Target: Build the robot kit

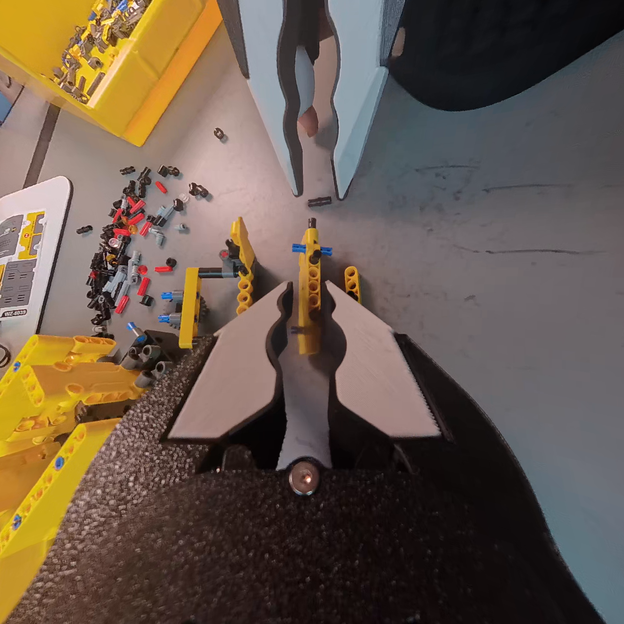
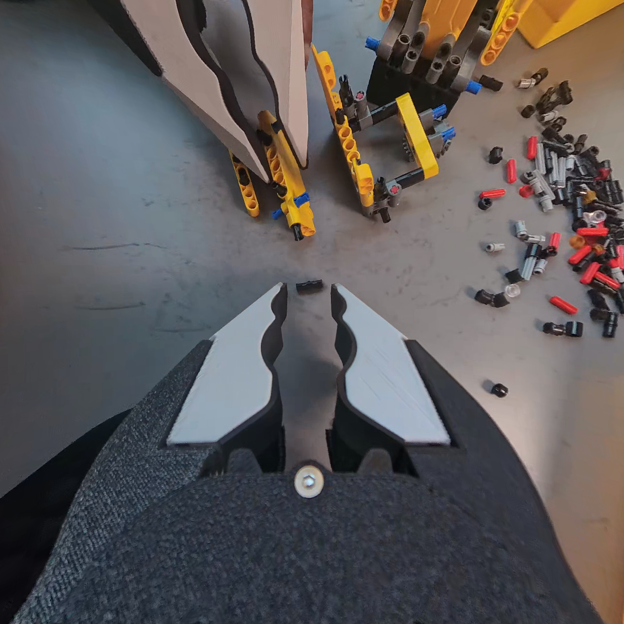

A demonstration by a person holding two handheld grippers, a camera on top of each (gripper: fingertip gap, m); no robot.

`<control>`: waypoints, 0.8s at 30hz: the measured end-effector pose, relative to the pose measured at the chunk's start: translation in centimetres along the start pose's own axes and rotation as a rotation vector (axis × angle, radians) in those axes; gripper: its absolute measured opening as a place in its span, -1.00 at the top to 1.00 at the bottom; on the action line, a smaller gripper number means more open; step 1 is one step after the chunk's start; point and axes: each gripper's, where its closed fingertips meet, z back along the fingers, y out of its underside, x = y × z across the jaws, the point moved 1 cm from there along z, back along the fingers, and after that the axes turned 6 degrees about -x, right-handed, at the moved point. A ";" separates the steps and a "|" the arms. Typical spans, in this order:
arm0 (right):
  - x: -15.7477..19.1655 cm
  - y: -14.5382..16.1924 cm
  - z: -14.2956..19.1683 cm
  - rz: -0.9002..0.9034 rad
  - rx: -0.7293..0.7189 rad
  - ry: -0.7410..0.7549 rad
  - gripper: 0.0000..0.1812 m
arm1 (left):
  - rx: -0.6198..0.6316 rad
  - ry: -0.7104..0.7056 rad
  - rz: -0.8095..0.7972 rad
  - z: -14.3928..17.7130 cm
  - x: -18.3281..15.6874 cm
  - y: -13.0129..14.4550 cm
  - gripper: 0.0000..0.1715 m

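My left gripper is shut on a long yellow holed beam with blue cross pins and a black pin at its far end. The beam points forward, just over the grey table. The right wrist view shows the same gripper and its beam at the top. My right gripper is open and low over the table, with a small black pin lying between its fingertips. In the left wrist view the right gripper comes in from the top, with the pin at its tips.
A short yellow beam lies right of the held beam. A yellow-and-black frame assembly stands nearby. A pile of small red, black and grey parts, a large yellow model, a yellow parts bin and a printed sheet lie to the left. The left gripper's tips are roughly 7 cm from the right gripper's.
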 end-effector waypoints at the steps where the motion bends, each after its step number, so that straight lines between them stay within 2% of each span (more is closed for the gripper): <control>1: 0.1 0.1 -0.2 0.006 0.019 -0.016 0.73 | -0.016 0.012 0.020 0.2 -0.1 -0.1 0.80; 7: 0.2 0.0 -0.4 0.013 0.067 -0.096 0.77 | -0.160 0.073 0.188 1.5 -0.3 -1.2 0.73; 13: 0.1 -0.1 -0.3 -0.009 0.040 -0.112 0.84 | -0.287 0.082 0.328 2.5 0.4 -2.8 0.71; 14: 0.0 -0.7 -0.2 -0.006 -0.004 -0.095 0.84 | -0.304 0.076 0.352 2.7 0.7 -3.1 0.71; 16: -0.4 -3.6 0.6 -0.011 -0.189 -0.033 0.84 | -0.366 0.089 0.431 3.3 1.2 -3.8 0.73; 20: -0.7 -10.1 3.4 0.034 -0.567 0.134 0.84 | -0.571 0.206 0.713 5.0 2.4 -6.0 0.75; 24: 0.9 -13.7 4.7 0.192 -0.727 0.245 0.84 | -0.835 0.419 1.014 7.5 3.6 -8.2 0.76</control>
